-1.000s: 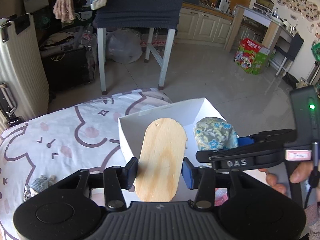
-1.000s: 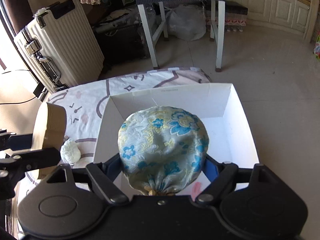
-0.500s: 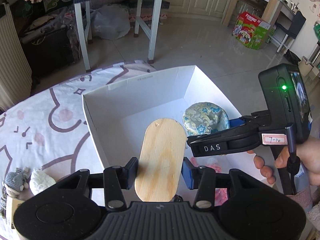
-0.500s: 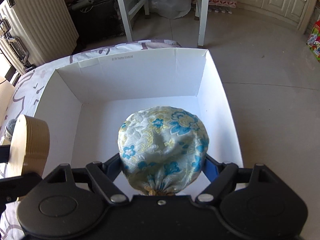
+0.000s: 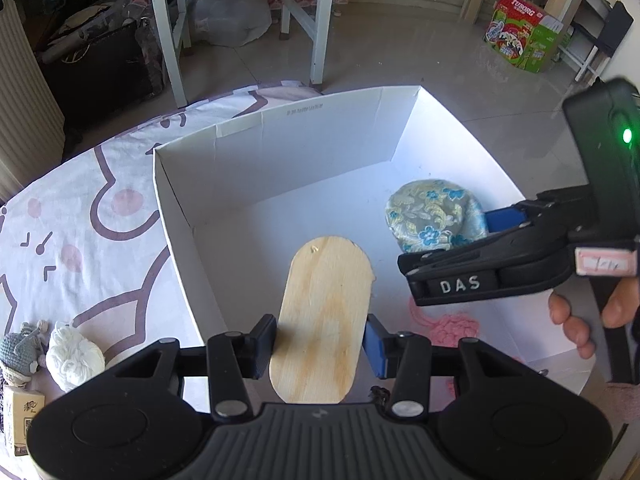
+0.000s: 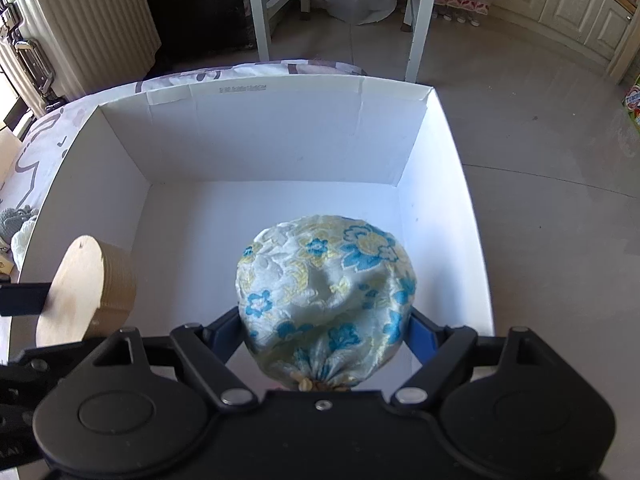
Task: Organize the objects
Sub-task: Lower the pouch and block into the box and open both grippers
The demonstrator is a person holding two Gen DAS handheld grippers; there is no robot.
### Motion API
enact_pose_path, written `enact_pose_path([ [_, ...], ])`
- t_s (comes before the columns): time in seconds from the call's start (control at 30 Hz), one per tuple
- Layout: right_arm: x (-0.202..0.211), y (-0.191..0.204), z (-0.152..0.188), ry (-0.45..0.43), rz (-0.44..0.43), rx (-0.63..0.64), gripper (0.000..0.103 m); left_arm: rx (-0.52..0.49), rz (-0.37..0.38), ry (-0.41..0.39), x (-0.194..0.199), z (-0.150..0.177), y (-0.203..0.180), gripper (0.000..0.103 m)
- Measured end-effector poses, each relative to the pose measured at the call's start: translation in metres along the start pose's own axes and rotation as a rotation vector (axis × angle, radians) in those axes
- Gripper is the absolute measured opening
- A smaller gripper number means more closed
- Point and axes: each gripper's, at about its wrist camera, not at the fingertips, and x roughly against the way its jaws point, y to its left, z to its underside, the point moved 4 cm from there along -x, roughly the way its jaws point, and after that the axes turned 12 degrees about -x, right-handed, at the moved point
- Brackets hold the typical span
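Two grippers over a white box (image 6: 276,136), left gripper (image 5: 320,344) clamped on a wooden oval box (image 5: 324,320), right gripper (image 6: 324,336) clamped on a floral fabric pouch (image 6: 324,296), white yarn ball (image 5: 74,350) outside on the tablecloth (image 5: 72,216).

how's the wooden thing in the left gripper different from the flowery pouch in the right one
The wooden box is hard, plain pale wood with a ribbed side; the fabric pouch is soft, gathered at the bottom, patterned with blue and yellow flowers. The box is long with rounded ends, the pouch a round bulge. Each is clamped in its own gripper, left gripper and right gripper, above the white cardboard box.
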Motion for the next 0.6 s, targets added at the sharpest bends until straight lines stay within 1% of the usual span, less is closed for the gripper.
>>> enact_pose_path([
  [0.03, 0.001, -0.002, -0.001, 0.008, -0.007, -0.016, 0.095, -0.003, -0.001, 0.003, 0.0, 0.0, -0.001, 0.047],
  [0.07, 0.002, -0.004, -0.002, 0.014, -0.015, -0.028, 0.097, -0.005, -0.002, 0.005, -0.001, 0.0, -0.001, 0.047],
  [0.13, 0.005, -0.008, -0.004, 0.014, -0.015, -0.034, 0.097, -0.009, -0.005, 0.01, -0.002, 0.001, 0.0, 0.047],
  [0.23, 0.008, -0.013, -0.004, 0.016, -0.005, -0.029, 0.094, -0.019, -0.008, 0.022, -0.005, 0.002, 0.0, 0.048],
  [0.3, 0.01, -0.015, -0.003, 0.027, -0.017, -0.027, 0.093, -0.029, -0.008, 0.031, -0.008, 0.003, -0.001, 0.047],
  [0.4, 0.015, -0.017, -0.001, 0.04, -0.018, -0.015, 0.092, -0.068, -0.017, 0.051, -0.013, 0.005, -0.003, 0.048],
  [0.5, 0.014, -0.014, -0.001, 0.072, -0.023, -0.01, 0.092, -0.119, -0.038, 0.065, -0.017, 0.005, -0.006, 0.048],
  [0.6, 0.014, -0.014, 0.002, 0.098, -0.023, -0.009, 0.092, -0.126, -0.03, 0.074, -0.019, 0.005, -0.007, 0.048],
])
